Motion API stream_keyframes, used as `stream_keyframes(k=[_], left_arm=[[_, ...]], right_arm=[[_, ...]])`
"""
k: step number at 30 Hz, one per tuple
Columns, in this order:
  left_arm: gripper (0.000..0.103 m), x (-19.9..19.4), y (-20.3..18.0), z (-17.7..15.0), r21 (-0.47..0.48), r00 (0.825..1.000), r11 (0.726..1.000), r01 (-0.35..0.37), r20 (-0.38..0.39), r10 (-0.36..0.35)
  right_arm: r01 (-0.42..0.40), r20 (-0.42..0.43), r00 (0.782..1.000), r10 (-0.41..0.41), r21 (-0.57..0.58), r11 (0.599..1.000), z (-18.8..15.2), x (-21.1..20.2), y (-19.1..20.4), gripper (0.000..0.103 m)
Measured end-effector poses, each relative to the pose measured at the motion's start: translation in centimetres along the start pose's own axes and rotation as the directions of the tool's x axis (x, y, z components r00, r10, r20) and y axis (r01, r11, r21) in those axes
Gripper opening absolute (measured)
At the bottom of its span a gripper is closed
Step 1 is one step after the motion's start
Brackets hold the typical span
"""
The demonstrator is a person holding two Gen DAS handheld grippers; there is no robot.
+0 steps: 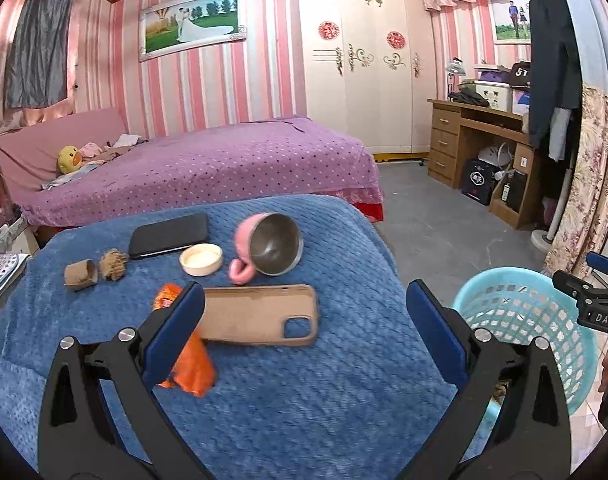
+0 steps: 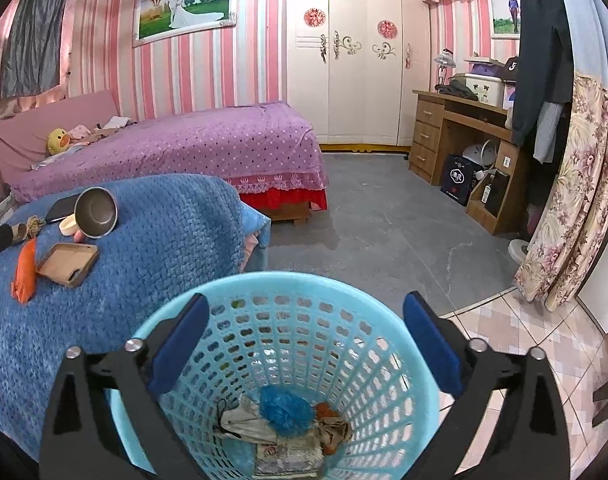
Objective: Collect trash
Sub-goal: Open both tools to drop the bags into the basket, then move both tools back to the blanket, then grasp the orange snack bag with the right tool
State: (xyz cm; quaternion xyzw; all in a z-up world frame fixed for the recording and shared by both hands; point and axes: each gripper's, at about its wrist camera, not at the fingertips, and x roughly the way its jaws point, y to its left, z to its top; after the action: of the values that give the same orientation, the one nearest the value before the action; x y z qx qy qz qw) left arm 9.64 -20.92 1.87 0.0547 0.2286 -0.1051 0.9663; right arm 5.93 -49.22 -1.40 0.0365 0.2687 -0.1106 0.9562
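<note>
My left gripper (image 1: 304, 304) is open and empty above the blue blanket (image 1: 324, 400). An orange wrapper (image 1: 192, 364) lies just under its left finger, partly hidden. A torn cardboard tube (image 1: 80, 275) and a crumpled brown paper (image 1: 113, 264) lie at the far left. My right gripper (image 2: 304, 316) is open and empty over the light blue basket (image 2: 384, 308). Inside the basket lie a blue crumpled bag (image 2: 286, 408), paper scraps and a wrapper. The orange wrapper (image 2: 25, 272) shows at the left in the right wrist view.
On the blanket lie a tan phone case (image 1: 264, 314), a tipped pink mug (image 1: 270, 246), a cream lid (image 1: 201, 259) and a black phone (image 1: 170, 234). The basket (image 1: 524, 320) stands right of the blanket. Behind are a purple bed (image 1: 208, 168) and a wooden desk (image 1: 476, 144).
</note>
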Motion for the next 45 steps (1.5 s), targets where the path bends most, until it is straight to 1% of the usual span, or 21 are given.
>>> stream_keyframes(k=[3,9,16,18,20,22,24,28,35,37,43,45], left_arm=[[0.097,0.1,1.7,0.0,-0.002,1.000,1.000,-0.017,0.001,0.017],[0.097,1.1,6.3,-0.3,-0.011,0.998,0.998,-0.063,-0.013,0.063],[0.097,2.1,11.8,-1.2,-0.031,0.990,0.990,-0.140,-0.015,0.139],[0.097,2.7,13.2,-1.6,-0.041,0.987,0.986,-0.162,-0.029,0.161],[0.097,3.4,14.2,-1.9,-0.026,0.985,0.985,-0.169,-0.042,0.168],[0.097,3.8,14.9,-2.1,-0.003,0.981,0.982,-0.189,-0.043,0.188],[0.097,4.0,16.0,-2.4,0.000,0.979,0.980,-0.199,-0.048,0.198],[0.097,4.4,18.2,-3.0,-0.021,0.977,0.979,-0.202,-0.077,0.200],[0.097,4.1,21.7,-2.8,-0.041,0.973,0.974,-0.225,-0.066,0.222],[0.097,4.4,22.9,-2.9,-0.043,0.968,0.968,-0.245,-0.073,0.242],[0.097,5.6,26.6,-3.5,-0.080,0.954,0.956,-0.283,-0.130,0.271],[0.097,5.9,27.4,-3.7,-0.096,0.952,0.954,-0.283,-0.145,0.268]], right_arm=[[0.007,0.003,1.000,-0.007,-0.010,1.000,0.4,0.3,1.2,0.097],[0.019,0.009,1.000,-0.019,-0.029,0.999,1.1,0.8,3.8,0.098],[0.001,0.023,1.000,0.000,-0.034,0.999,2.0,1.3,7.4,0.098],[-0.008,0.025,1.000,0.009,-0.044,0.999,2.2,1.6,8.8,0.098],[-0.004,0.029,1.000,0.006,-0.051,0.999,2.4,1.8,10.0,0.098],[-0.022,0.029,0.999,0.023,-0.047,0.999,2.6,2.0,11.0,0.098],[-0.037,0.028,0.999,0.038,-0.044,0.998,2.7,2.2,12.2,0.098],[-0.065,0.025,0.997,0.067,-0.064,0.996,2.8,2.8,15.1,0.098],[-0.132,-0.010,0.991,0.132,-0.103,0.986,2.4,4.2,20.5,0.098],[-0.157,-0.024,0.988,0.156,-0.122,0.980,2.1,4.4,22.4,0.098],[-0.209,-0.060,0.978,0.202,-0.177,0.962,1.2,5.2,27.3,0.098],[-0.226,-0.068,0.974,0.217,-0.187,0.956,1.1,5.4,28.5,0.098]])
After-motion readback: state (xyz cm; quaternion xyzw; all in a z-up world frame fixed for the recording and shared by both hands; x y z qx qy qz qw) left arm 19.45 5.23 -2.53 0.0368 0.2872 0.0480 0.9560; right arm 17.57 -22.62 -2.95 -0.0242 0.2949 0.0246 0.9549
